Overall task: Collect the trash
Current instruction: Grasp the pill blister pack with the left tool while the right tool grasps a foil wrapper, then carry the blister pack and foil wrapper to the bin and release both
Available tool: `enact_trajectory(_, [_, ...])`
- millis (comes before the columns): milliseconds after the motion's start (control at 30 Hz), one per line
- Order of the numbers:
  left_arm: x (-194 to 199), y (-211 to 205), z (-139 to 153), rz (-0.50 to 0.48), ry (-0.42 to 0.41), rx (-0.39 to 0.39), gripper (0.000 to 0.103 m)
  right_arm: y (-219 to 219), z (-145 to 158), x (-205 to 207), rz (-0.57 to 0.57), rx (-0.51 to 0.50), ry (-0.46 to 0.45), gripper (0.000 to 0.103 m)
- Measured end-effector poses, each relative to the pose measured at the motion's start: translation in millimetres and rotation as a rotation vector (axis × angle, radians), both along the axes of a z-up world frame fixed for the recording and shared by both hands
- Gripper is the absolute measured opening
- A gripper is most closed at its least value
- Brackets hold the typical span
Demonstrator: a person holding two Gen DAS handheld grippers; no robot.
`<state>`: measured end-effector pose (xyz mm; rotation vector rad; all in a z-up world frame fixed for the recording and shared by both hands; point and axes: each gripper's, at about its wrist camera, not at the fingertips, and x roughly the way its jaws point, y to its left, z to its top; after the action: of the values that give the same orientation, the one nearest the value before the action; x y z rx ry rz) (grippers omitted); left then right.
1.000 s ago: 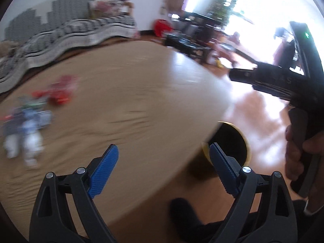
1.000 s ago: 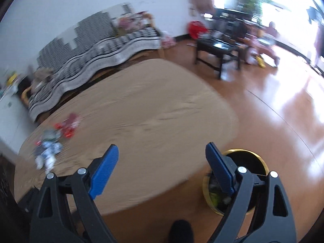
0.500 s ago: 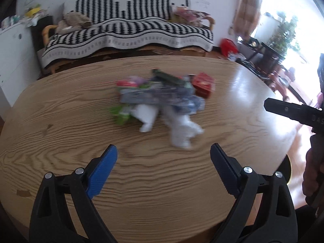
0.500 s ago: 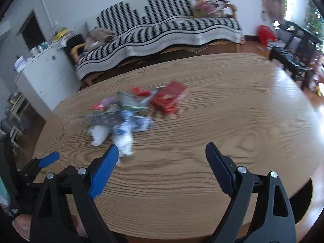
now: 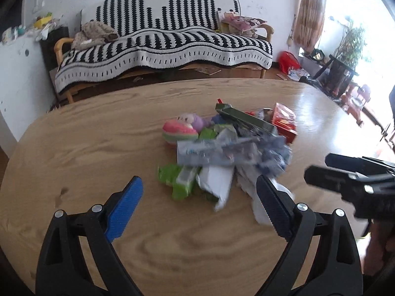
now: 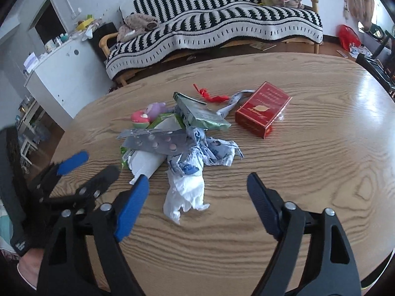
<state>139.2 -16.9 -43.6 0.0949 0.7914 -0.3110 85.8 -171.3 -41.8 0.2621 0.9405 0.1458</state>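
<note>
Both grippers have swung from the bin over to the trash pile (image 6: 182,133) on the tabletop (image 6: 308,172), the left gripper (image 5: 200,209) wide and empty, the right gripper (image 6: 197,201) just narrowing, nothing gripped, its view alone showing the red box (image 6: 263,109) clearly beside the pile.

Trash pile (image 6: 182,133) mid-table (image 6: 321,172), box (image 6: 263,109) at its right, sofa (image 6: 222,22) behind

Grained wood, crumpled paper, foil

Glossy wood-grain counter (image 6: 308,160); crumpled white tissue (image 6: 185,192); silvery foil blister pack (image 6: 158,143); glossy red cardboard box (image 6: 263,109); knitted striped sofa cover (image 6: 222,24).
</note>
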Motion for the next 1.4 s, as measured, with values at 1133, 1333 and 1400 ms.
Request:
enact_trajectory(1133, [8,-5,7,-0.089,0.013,0.061,0.003,-11,18,11,0.003,0.065,-0.062,0.014])
enact_trajectory(1333, [-20,-3,23,-0.058,0.032,0.033,0.003,-25,28,-11,0.014,0.034,-0.071,0.013])
enact_trajectory(1400, [-32,-8,27,-0.06,0.035,0.028,0.003,-28,25,-17,0.014,0.019,-0.05,0.013])
